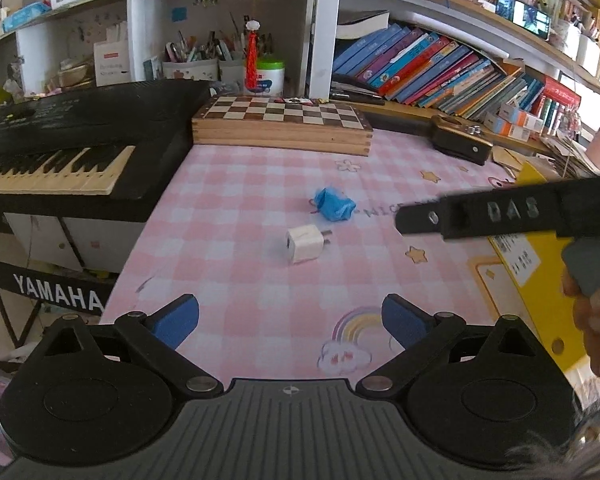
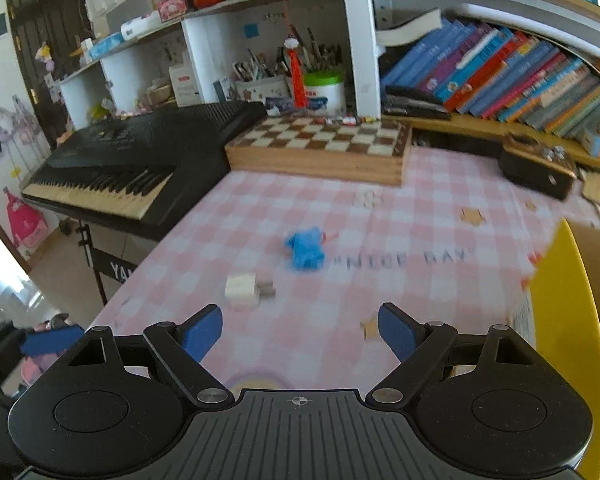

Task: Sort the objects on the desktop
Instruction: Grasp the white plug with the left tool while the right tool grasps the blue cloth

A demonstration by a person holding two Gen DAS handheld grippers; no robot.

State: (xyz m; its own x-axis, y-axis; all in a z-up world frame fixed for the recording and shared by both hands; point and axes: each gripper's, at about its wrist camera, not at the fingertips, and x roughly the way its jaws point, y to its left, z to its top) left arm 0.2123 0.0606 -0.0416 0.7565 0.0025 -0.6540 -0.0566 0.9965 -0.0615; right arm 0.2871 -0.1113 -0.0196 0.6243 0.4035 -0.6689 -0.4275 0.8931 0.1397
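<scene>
A white plug adapter lies on the pink checked desk mat, with a crumpled blue item just beyond it. My left gripper is open and empty, hovering short of the adapter. The right gripper's black body reaches in from the right in the left wrist view. In the right wrist view the adapter and blue item lie ahead on the mat. My right gripper is open and empty above the mat, the adapter just ahead of its left finger.
A yellow box stands at the mat's right edge, also in the right wrist view. A wooden chessboard box sits at the back. A black Yamaha keyboard borders the left. Bookshelves and a dark case are behind.
</scene>
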